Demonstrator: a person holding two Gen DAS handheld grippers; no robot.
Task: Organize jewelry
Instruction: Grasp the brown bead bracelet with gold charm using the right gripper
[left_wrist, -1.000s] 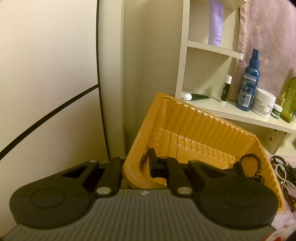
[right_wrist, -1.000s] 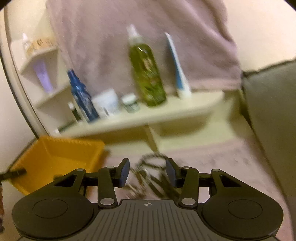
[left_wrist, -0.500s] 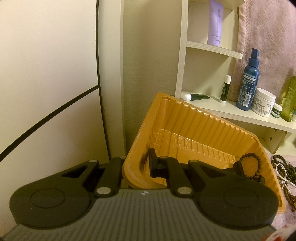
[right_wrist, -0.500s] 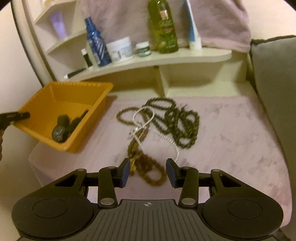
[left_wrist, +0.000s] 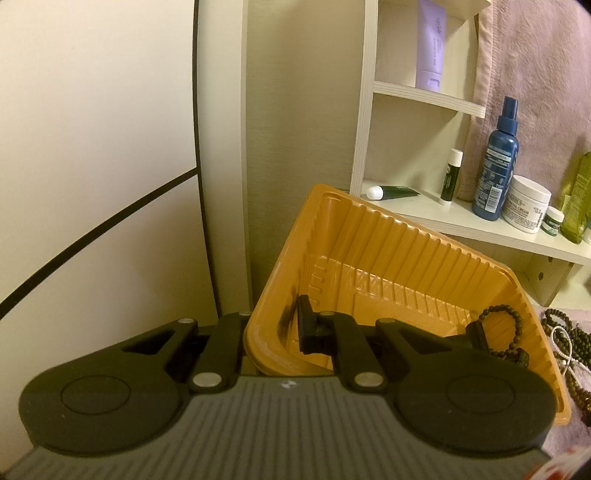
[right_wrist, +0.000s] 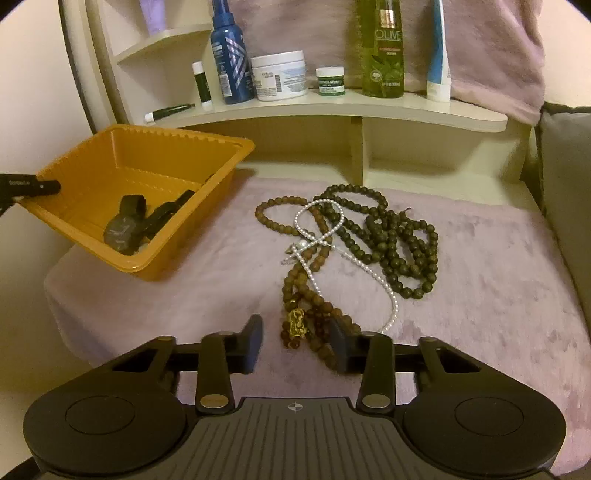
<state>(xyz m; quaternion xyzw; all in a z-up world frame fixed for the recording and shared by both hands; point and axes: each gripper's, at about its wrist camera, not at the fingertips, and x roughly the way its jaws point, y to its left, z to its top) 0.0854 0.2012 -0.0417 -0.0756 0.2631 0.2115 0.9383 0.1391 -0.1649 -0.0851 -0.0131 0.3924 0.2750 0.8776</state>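
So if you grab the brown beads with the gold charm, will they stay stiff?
Probably not. The brown beads lie in loose loops, so they'd likely dangle. They cross the pearl string, so it may drag along. Round beads might slip in the right hand-held gripper.

Dim, warm yellowish light tints both fisheye views. Straight lines bow near the edges and the corners go dark. The ribbed orange plastic tray (right_wrist: 122, 155) casts a soft shadow onto the mauve plush cloth (right_wrist: 480, 295) beside it. Focus is sharp.
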